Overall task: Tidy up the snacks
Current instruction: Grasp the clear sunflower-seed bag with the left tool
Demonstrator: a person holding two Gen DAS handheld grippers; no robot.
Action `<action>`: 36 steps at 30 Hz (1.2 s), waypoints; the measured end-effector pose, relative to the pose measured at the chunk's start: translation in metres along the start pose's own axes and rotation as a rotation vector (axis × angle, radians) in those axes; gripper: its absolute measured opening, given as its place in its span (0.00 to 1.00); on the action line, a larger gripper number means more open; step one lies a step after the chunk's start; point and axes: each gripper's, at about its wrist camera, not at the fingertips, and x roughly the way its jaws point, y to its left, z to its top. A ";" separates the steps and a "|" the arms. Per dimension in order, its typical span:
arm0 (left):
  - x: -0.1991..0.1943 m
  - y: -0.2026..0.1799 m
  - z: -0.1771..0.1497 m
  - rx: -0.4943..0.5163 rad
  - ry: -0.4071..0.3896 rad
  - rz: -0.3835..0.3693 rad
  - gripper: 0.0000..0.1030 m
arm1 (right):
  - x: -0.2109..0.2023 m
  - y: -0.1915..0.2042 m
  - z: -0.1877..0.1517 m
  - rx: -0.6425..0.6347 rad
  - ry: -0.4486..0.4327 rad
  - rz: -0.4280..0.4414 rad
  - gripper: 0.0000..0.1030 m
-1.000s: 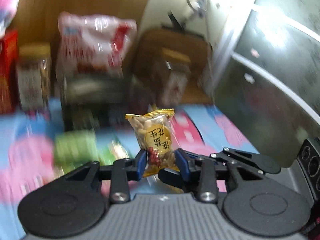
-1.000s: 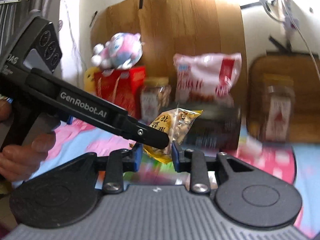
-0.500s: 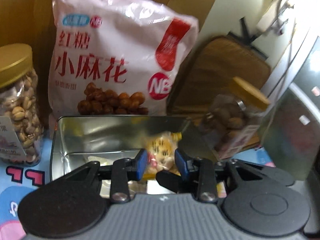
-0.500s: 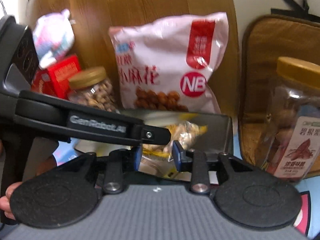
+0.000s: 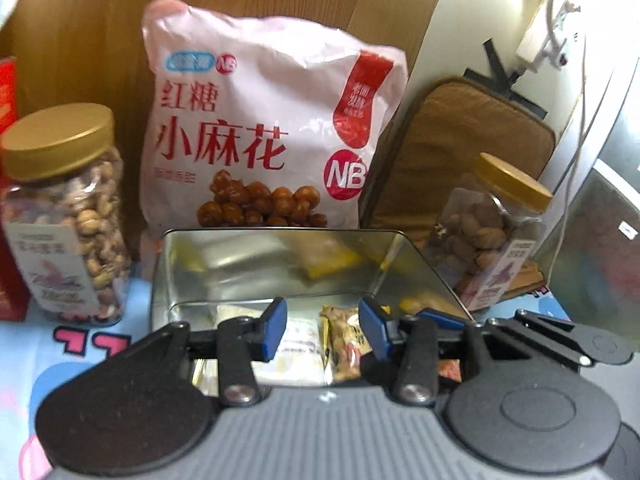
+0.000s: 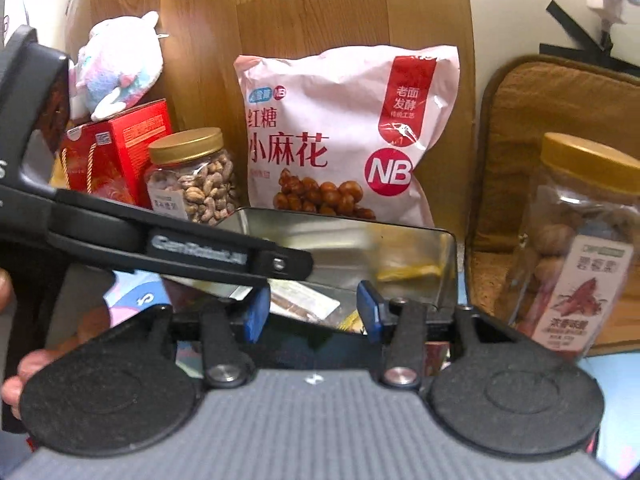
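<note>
Surface: a cloth (image 5: pixel 36 344) in pale blue with pink cartoon shapes covers the surface; its edges are out of view.
Room: a wooden board (image 6: pixel 320 8) stands behind the snacks, with a pale wall to its right and a brown pad (image 5: pixel 460 148) leaning there.
Back row, left to right: red box (image 6: pixel 132 140) with a plush toy (image 6: pixel 116 68) on top, nut jar (image 5: pixel 68 216) with gold lid, big pink bag (image 5: pixel 264 120) upright against the board, second jar (image 5: pixel 492 232) at the right.
Tin: an open metal tin (image 5: pixel 192 264) sits in front of the pink bag, between the two jars.
Peanut packet: the packet (image 5: pixel 344 336) lies inside the tin near its front wall, long axis running front to back, top end towards the bag.
Left gripper: the left gripper (image 5: pixel 323 330) hangs over the tin's front edge; its jaws have just been opening, and the packet lies below the gap, free of the blue pads.
Right gripper: the right gripper (image 6: pixel 312 312) is also over the tin, its jaws just opened too and holding nothing.
Hidden: the grippers cover the tin's front; other wrappers in the tin are blurred, and the tin's shiny walls show only smeared reflections. Fingers (image 6: pixel 16 376) show at the left edge of the right view.
</note>
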 end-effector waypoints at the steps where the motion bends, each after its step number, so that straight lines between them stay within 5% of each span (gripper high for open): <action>1: -0.006 -0.002 -0.003 0.000 -0.005 -0.002 0.40 | -0.005 0.001 -0.002 -0.005 0.000 -0.002 0.49; 18: -0.112 -0.033 -0.084 0.017 -0.052 -0.072 0.42 | -0.069 0.022 -0.036 -0.046 -0.014 -0.024 0.49; 36: -0.084 -0.062 -0.159 -0.062 0.165 -0.238 0.44 | -0.102 -0.042 -0.119 0.249 0.050 0.046 0.55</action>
